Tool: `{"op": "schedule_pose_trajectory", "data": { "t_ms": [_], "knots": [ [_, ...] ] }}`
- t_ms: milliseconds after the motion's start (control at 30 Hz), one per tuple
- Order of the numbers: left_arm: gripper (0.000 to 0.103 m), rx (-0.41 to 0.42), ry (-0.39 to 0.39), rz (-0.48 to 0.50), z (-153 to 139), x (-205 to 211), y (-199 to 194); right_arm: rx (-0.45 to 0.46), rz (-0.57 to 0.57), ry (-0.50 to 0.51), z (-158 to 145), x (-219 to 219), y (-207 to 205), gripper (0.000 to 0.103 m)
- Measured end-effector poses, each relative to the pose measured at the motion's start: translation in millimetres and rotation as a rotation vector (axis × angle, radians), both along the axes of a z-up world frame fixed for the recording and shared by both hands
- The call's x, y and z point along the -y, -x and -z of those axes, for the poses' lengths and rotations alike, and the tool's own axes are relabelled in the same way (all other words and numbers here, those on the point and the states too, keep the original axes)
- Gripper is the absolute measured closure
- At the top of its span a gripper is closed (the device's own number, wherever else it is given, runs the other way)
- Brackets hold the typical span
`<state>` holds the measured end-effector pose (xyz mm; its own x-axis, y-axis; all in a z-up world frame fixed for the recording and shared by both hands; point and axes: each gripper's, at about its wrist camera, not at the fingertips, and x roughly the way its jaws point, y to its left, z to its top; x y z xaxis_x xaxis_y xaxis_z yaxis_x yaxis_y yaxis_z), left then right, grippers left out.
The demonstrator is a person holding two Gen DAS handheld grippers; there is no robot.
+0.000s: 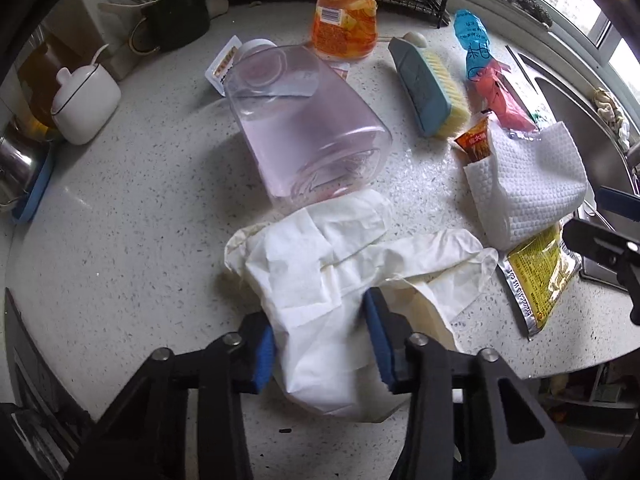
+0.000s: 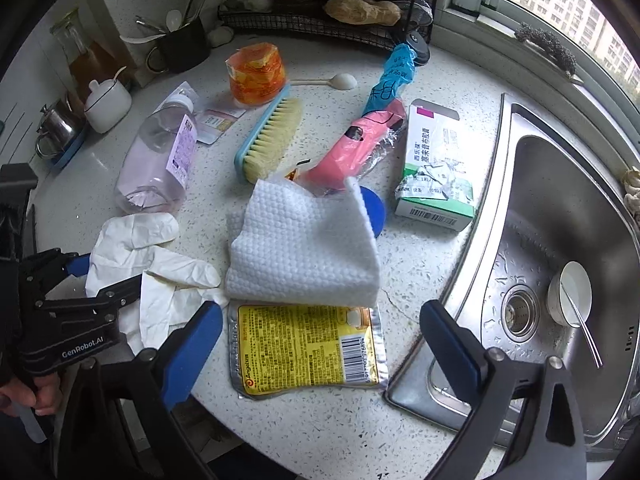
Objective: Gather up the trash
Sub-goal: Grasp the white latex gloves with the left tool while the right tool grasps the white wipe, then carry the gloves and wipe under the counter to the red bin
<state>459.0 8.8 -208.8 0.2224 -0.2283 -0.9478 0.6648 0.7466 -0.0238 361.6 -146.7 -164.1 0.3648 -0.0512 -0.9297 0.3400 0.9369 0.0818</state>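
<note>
White latex gloves lie crumpled on the speckled counter. My left gripper is open, its blue pads on either side of the gloves' near end; it also shows in the right wrist view beside the gloves. My right gripper is open and empty, above a yellow foil packet. A white paper towel lies just behind the packet. A clear plastic bottle, a pink and blue wrapper and a medicine box lie further back.
A steel sink with a small bowl is on the right. A scrub brush, an orange jelly cup, a white sugar pot, a black utensil cup and a wire rack stand at the back.
</note>
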Motion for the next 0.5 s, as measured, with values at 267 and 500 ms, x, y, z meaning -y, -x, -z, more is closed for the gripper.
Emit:
{"op": "schedule_pose_trajectory", "data": {
  "t_ms": [267, 500],
  "knots": [
    [0.099, 0.012, 0.068, 0.006, -20.7, -9.2, 2.8, -0.029, -0.06, 0.03, 4.4, 3.2, -29.9, 0.016],
    [0.099, 0.041, 0.093, -0.064, -38.7, -25.7, 10.7, -0.097, -0.118, 0.05, 19.5, -3.5, -39.9, 0.066]
  ]
}}
